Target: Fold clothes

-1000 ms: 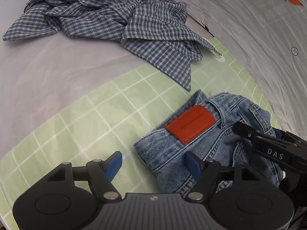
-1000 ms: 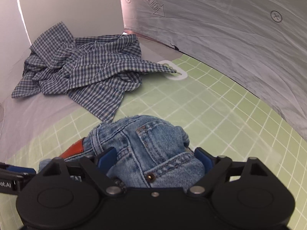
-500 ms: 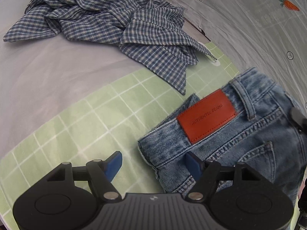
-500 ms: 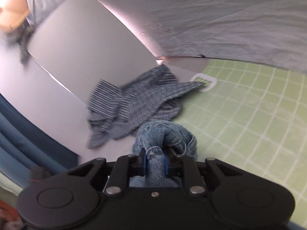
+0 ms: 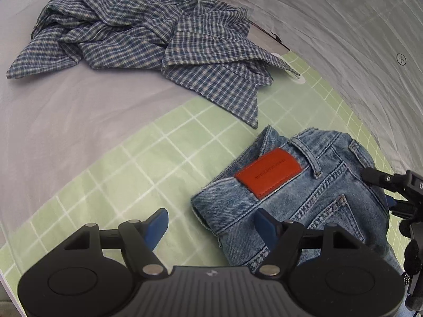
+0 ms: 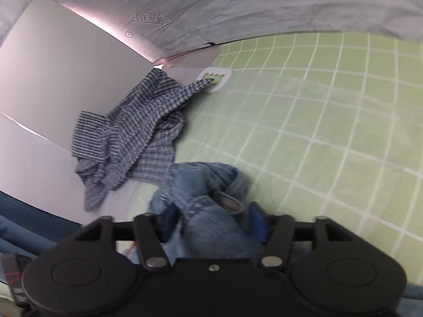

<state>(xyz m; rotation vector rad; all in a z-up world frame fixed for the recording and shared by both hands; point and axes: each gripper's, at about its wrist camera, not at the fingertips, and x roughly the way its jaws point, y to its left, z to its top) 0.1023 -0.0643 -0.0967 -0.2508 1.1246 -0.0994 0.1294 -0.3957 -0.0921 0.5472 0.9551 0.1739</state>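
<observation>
While the right gripper point(image 6: 210, 218) was clamped tight on a bunch of denim half a second ago, its jaws now stand wide apart, with the jeans point(image 5: 298, 195) fabric bulging up loose between the blue pads, so the grip looks released, or close to it. The right wrist view is motion-blurred, so I cannot tell whether either pad is touching cloth. In the left wrist view the jeans have dropped back from the spread-out, lifted look of half a second ago into a compact bundle on the green grid mat point(image 5: 137, 163), red leather patch point(image 5: 269, 173) up, waistband corner pointing toward the left gripper point(image 5: 211, 220). My read: one fold or flip of the jeans was just laid down and let go, and the bundle looks roughly folded but lumpy on the right side, probably needs smoothing or one more fold. The plaid shirt point(image 5: 148, 42) lies crumpled and unfolded, half on the grey sheet point(image 5: 66, 111) and half on the mat's far corner, well apart from the jeans, so much of the task remains. Left gripper pose: low over the mat, aimed forward, jaws open and empty as in both earlier frames, right pad just over the jeans' near edge, left pad over bare mat. Right gripper sits at the jeans' right side, tilted, looking toward the shirt.
</observation>
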